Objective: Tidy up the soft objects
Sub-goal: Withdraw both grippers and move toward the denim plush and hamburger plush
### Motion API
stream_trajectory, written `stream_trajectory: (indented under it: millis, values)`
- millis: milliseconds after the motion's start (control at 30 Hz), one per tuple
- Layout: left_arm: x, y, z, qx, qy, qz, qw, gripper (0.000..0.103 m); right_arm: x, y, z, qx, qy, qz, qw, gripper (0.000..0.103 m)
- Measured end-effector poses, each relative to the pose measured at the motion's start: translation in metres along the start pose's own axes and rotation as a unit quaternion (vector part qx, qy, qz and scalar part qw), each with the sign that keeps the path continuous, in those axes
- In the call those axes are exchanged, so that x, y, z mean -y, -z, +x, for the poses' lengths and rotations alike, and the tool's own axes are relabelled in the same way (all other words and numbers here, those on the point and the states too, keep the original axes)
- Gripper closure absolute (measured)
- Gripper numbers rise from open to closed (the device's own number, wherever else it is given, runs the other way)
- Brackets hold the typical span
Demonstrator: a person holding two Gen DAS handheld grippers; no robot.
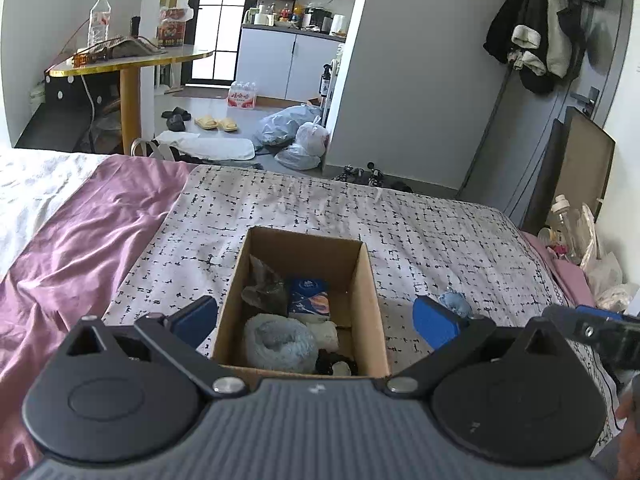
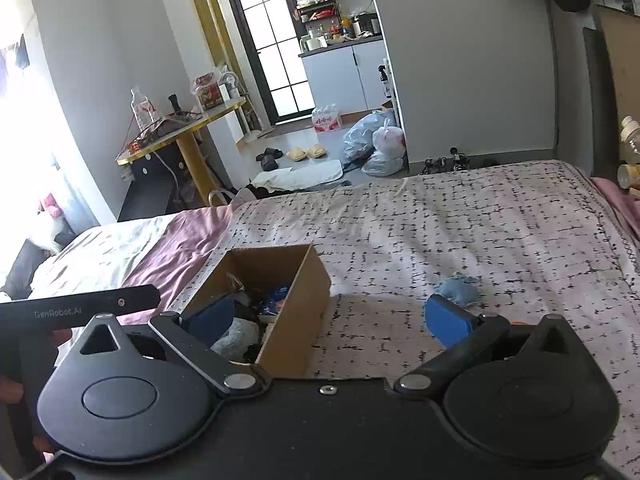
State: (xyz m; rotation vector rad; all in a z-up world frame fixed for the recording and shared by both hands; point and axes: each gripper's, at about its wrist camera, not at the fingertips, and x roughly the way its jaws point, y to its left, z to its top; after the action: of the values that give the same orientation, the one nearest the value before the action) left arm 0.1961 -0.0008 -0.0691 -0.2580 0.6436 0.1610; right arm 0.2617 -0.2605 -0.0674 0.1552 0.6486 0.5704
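A bed fills the foreground, spread with a white blanket [image 1: 420, 232] flecked in black; a mauve sheet [image 1: 80, 232] lies rumpled along its left side. Beyond the foot of the bed the floor holds two knotted plastic bags [image 1: 296, 136], a pair of yellow slippers [image 1: 216, 123] and a pair of dark ones, a white mat [image 1: 216, 146] and a shrink-wrapped pack of water bottles [image 1: 242, 95]. A gold-edged table [image 1: 132, 60] stands at the left with one clear bottle [image 1: 99, 20] on it, and clothes hang on the door [image 1: 536, 32] at the right.

On the blanket sits one open cardboard box [image 1: 366, 292]. Inside it lie a pale blue fluffy bundle [image 1: 276, 340], a blue tissue packet [image 1: 310, 294], a crumpled dark wrapper, a cream cloth and something black at the near edge — five things that can be made out. One more soft piece, a small blue cloth [image 2: 458, 288], rests alone on the blanket to the right of the box, well apart from it.

The left gripper [image 1: 316, 320] hangs over the box with its jaws spread as wide as they go and nothing between the blue pads — one pad shows on each side of the box. The right gripper [image 2: 328, 316] is likewise wide apart and empty; its left pad overlaps the box's near corner in its own view, and its right pad lies just in front of the blue cloth without visibly touching it.
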Motion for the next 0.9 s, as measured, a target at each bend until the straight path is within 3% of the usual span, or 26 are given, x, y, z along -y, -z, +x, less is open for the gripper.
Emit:
stream_trajectory:
  millis: [900]
  values:
    - [0.057,0.019,0.004,-0.032,0.014,0.05,0.9981,0.0,0.074,0.02,-0.035,0.007,0.018,0.046,0.999,0.0]
